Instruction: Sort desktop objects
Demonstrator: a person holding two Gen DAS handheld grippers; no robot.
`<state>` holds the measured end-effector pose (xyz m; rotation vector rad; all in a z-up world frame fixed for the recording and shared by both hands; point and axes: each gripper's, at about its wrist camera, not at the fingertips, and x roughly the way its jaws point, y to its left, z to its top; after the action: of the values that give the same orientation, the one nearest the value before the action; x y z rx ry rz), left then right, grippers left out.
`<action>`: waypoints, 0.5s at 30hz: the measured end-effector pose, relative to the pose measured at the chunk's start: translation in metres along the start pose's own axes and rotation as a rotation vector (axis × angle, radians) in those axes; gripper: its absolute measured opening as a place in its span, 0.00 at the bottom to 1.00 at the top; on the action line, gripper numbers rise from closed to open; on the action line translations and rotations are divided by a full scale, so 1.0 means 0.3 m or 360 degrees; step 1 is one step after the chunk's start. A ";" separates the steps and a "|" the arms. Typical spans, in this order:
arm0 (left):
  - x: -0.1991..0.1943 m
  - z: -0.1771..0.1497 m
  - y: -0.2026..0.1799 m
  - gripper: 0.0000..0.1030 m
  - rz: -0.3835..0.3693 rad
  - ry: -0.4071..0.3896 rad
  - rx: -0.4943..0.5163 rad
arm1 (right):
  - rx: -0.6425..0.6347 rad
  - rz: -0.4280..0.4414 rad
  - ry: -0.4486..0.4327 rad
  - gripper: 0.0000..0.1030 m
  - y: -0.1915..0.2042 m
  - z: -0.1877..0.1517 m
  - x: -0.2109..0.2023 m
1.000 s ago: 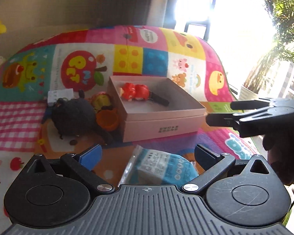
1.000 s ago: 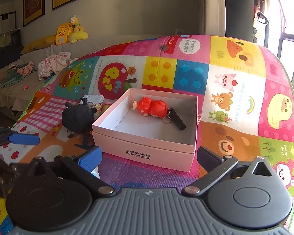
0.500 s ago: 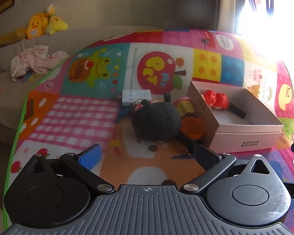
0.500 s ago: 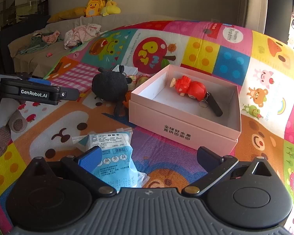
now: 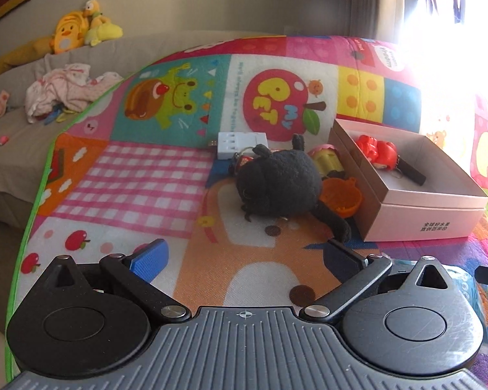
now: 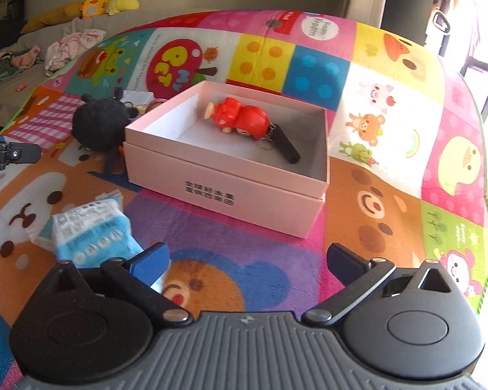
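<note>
On the far left of the mat (image 5: 130, 175) nothing needs sorting; the clutter begins at the white block (image 5: 242, 144), which lies flat just behind the plush (image 5: 279, 185). The left gripper (image 5: 244, 256) hangs above bare mat in front of the plush, jaws spread wide and empty. If it goes for the plush from here, the risk is a drag: the plush touches a small keychain toy behind it, the yellow toy (image 5: 325, 161) and the orange cup (image 5: 341, 196), and its tail trails toward the box (image 5: 423, 224), so a sloppy pinch on soft fabric could pull neighbours along or snag the tail on the box wall.

The cup is wedged between plush and box; fingers coming in there have little room and could shove the box.

In the right view, the packet (image 6: 88, 234) lies on the mat just left of the right gripper (image 6: 247, 256), whose jaws are also wide apart and hold nothing. The packet is slack and slippery-looking, so a grip on one corner may let it slide out.

The box sits open with the red keychain (image 6: 240, 118) lying inside, its black strap against the right wall. A bulky plush dropped in could bury it or overhang the rim.
</note>
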<state>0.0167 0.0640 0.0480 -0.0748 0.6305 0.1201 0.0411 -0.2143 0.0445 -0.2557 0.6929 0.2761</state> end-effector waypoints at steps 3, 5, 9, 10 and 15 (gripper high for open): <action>0.003 -0.007 -0.018 1.00 -0.0020 -0.0006 0.0040 | 0.0045 -0.0029 0.0011 1.00 -0.037 -0.019 -0.004; 0.006 -0.010 -0.028 1.00 -0.0043 -0.0014 0.0077 | 0.0086 -0.0013 0.0009 1.00 -0.055 -0.024 -0.013; 0.040 -0.010 -0.062 1.00 -0.0076 -0.0040 0.0187 | 0.0112 0.0009 -0.0027 1.00 -0.059 -0.021 -0.031; 0.054 -0.006 -0.072 1.00 -0.0080 -0.0051 0.0203 | 0.0112 0.0018 -0.0034 1.00 -0.056 -0.019 -0.034; 0.190 0.073 -0.107 1.00 -0.0065 -0.0061 0.0160 | 0.0083 0.0044 -0.0052 1.00 -0.026 -0.006 -0.037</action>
<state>0.0794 0.0396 0.0330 0.0119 0.5953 0.0499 0.0345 -0.2241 0.0516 -0.1912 0.6708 0.2877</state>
